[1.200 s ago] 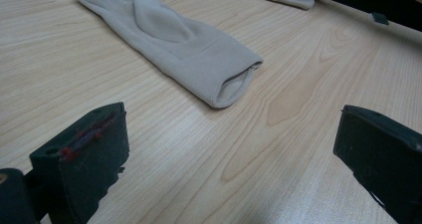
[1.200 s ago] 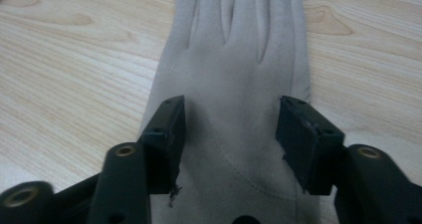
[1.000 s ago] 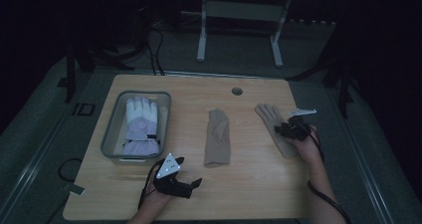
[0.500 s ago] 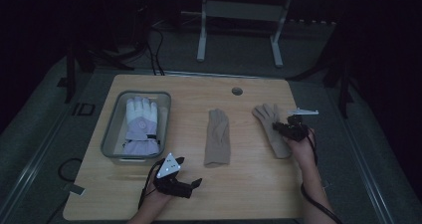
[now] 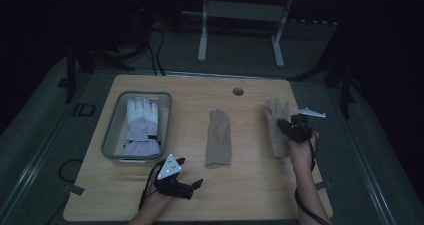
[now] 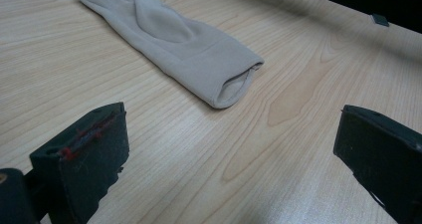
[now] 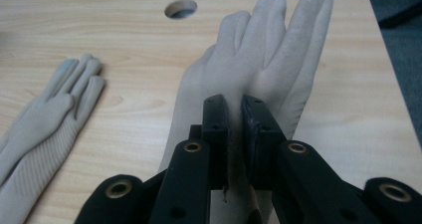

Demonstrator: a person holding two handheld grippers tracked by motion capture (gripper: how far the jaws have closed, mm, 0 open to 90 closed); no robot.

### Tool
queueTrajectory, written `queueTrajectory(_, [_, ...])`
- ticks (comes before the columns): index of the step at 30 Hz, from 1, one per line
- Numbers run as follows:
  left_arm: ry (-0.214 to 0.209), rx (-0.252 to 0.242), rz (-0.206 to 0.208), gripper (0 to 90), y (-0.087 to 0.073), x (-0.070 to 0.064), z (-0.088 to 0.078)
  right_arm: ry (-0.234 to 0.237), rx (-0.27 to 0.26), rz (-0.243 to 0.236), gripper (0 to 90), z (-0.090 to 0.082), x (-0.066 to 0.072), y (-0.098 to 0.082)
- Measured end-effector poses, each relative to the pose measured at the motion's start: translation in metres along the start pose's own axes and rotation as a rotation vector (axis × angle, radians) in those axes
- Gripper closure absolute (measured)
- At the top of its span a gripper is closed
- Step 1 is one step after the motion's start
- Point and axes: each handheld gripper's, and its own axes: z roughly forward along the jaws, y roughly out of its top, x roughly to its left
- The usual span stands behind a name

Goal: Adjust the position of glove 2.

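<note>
Two beige knit gloves lie on the wooden table. The middle glove (image 5: 219,137) lies flat, cuff toward me, as in the left gripper view (image 6: 174,40) and at the left of the right gripper view (image 7: 45,119). My right gripper (image 5: 292,127) (image 7: 238,104) is shut on the palm of the right glove (image 5: 275,120) (image 7: 268,45). Its jaws have just been closing with that fabric pinched between them. My left gripper (image 5: 192,186) (image 6: 229,149) rests open near the front edge, short of the middle glove's cuff, with nothing between its jaws.
A grey bin (image 5: 112,130) at the left holds a white and lavender padded glove (image 5: 141,122). A round cable hole (image 5: 238,91) (image 7: 180,8) sits near the table's far edge. Beyond the table stand a metal frame and cables on a dark floor.
My right gripper has closed on the right glove and risen slightly, with the forearm swinging in closer. The left gripper and the middle glove have stayed put.
</note>
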Motion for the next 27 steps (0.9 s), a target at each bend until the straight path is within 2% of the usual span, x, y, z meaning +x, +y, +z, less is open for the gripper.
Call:
queueTrajectory(5, [0.005,-0.006,0.007,1.3,0.000,-0.001,-0.001,-0.032,0.038,0.025,81.1,0.005,-0.003,-0.018])
queueTrajectory(7, [0.005,-0.004,0.008,1.3,0.000,-0.001,0.000,-0.023,0.055,0.052,81.0,0.008,-0.005,-0.026])
queueTrajectory(8, [0.005,-0.003,0.008,1.3,0.000,-0.001,0.000,-0.029,0.065,0.050,81.0,0.010,-0.005,-0.029])
queueTrajectory(10, [0.004,-0.002,0.007,1.3,0.000,-0.001,0.000,-0.010,0.080,0.057,80.1,0.014,-0.005,-0.037])
queueTrajectory(15, [0.008,-0.006,0.010,1.3,0.000,-0.001,0.000,-0.019,0.114,0.049,78.1,0.023,-0.002,-0.050])
queueTrajectory(20, [0.008,-0.004,0.011,1.3,0.000,-0.002,0.000,-0.015,0.110,0.046,74.5,0.027,-0.004,-0.057])
queueTrajectory(23, [0.007,-0.003,0.013,1.3,0.000,-0.002,0.000,0.003,0.097,0.047,64.7,0.028,-0.005,-0.059])
queueTrajectory(25, [0.007,-0.003,0.015,1.3,0.000,-0.002,-0.001,0.033,0.097,0.042,53.5,0.027,-0.005,-0.058])
queueTrajectory(27, [0.007,-0.003,0.016,1.3,0.000,-0.002,-0.001,0.037,0.104,0.009,39.7,0.026,-0.004,-0.056])
